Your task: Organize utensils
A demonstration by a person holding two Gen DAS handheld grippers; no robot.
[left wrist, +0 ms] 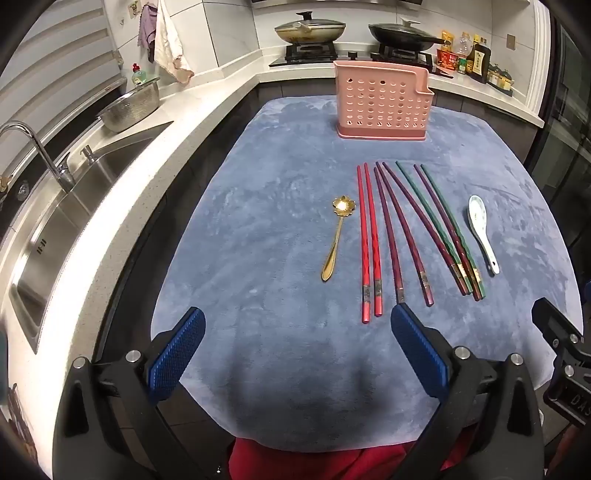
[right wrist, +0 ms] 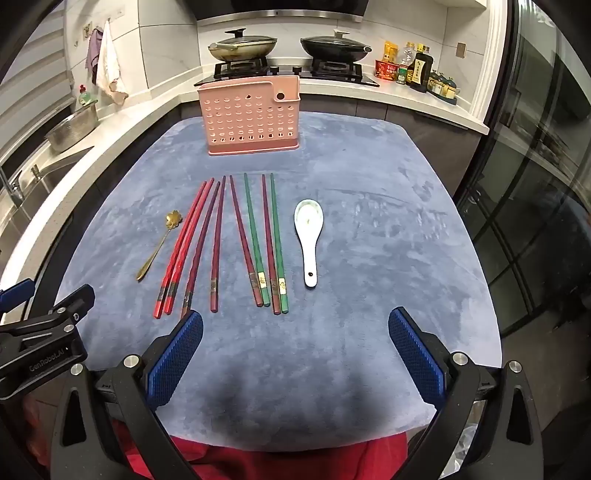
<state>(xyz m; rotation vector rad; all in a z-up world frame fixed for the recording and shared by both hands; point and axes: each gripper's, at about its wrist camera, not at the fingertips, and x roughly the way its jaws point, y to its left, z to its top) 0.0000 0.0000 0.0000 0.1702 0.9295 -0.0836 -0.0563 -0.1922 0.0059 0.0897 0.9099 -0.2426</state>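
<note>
A pink perforated utensil holder [left wrist: 382,101] [right wrist: 249,116] stands at the far end of a blue mat [left wrist: 258,229] [right wrist: 388,240]. In front of it lie a gold spoon [left wrist: 337,236] [right wrist: 159,245], a pair of red chopsticks [left wrist: 369,243] [right wrist: 183,245], several purple and green chopsticks [left wrist: 424,229] [right wrist: 258,240], and a white ceramic spoon [left wrist: 482,232] [right wrist: 309,240]. My left gripper [left wrist: 297,325] is open and empty at the near edge, short of the chopstick ends. My right gripper [right wrist: 295,326] is open and empty, likewise short of them.
A steel sink [left wrist: 66,221] with a tap and a colander [left wrist: 131,107] lies along the left counter. A stove with two lidded pans [left wrist: 347,31] [right wrist: 291,46] and sauce bottles [right wrist: 410,66] stand behind the holder. A glass door [right wrist: 535,184] is on the right.
</note>
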